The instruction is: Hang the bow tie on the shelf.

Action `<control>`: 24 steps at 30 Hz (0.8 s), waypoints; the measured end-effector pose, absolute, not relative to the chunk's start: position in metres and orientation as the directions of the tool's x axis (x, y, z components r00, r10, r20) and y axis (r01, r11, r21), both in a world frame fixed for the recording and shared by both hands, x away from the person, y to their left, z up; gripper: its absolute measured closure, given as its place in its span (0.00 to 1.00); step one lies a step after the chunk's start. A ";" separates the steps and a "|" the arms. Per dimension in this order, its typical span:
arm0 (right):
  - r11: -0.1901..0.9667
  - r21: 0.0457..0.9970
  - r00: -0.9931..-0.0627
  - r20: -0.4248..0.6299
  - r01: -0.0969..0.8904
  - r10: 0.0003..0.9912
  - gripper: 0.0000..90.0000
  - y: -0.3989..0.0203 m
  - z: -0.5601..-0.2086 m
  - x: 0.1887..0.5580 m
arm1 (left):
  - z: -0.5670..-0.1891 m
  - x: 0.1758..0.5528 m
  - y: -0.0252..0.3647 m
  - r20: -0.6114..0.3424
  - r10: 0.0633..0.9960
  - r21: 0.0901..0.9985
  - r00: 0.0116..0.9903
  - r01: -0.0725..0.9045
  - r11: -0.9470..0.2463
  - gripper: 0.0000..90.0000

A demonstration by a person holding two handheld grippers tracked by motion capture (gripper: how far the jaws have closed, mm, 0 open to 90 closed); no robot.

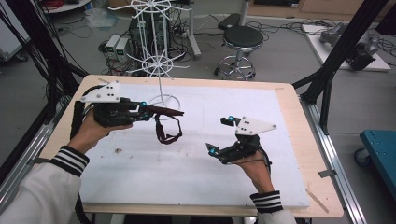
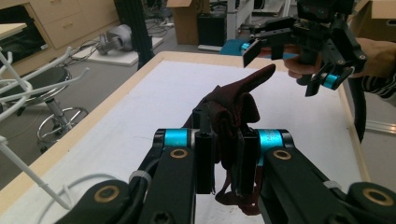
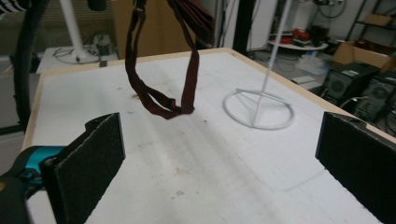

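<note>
A person at a white-topped surface [image 1: 196,186] is holding the left claw [image 1: 145,110] up over its left half, the jaws pinching a dark maroon strap [image 1: 167,125] tight between them. In the left gripper view the folded cloth of the strap [image 2: 233,116] is sticking up past the closed jaws. The strap's loop is hanging down from the claw toward the surface, just in front of the round base of a white wire rack [image 1: 159,56] standing at the far side. In the right gripper view the loop [image 3: 161,100] is dangling near that ring-shaped base [image 3: 259,109]. The right claw [image 1: 220,136] is hovering over the right half, well apart from the strap, its jaws spread wide.
</note>
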State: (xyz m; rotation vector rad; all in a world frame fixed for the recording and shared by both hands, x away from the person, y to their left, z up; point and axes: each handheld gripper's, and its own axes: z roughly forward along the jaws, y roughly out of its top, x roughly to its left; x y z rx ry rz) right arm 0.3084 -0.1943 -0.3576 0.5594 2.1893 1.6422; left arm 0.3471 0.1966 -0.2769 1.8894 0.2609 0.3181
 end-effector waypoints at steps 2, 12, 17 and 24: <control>0.229 0.968 -0.847 -0.038 0.100 0.531 0.01 -0.201 -0.361 0.303 | -0.273 0.348 0.196 0.097 0.338 0.946 0.936 0.018 -0.323 0.91; 0.183 0.976 -0.796 -0.019 0.115 0.604 0.01 -0.224 -0.380 0.289 | -0.259 0.358 0.192 0.119 0.378 0.956 0.918 -0.004 -0.292 0.91; 0.143 0.983 -0.786 0.004 0.118 0.618 0.01 -0.232 -0.385 0.285 | -0.255 0.361 0.190 0.115 0.408 0.966 0.906 -0.007 -0.258 0.91; 0.104 0.988 -0.765 0.021 0.115 0.644 0.01 -0.241 -0.393 0.281 | -0.249 0.370 0.186 0.117 0.432 0.969 0.894 -0.006 -0.249 0.91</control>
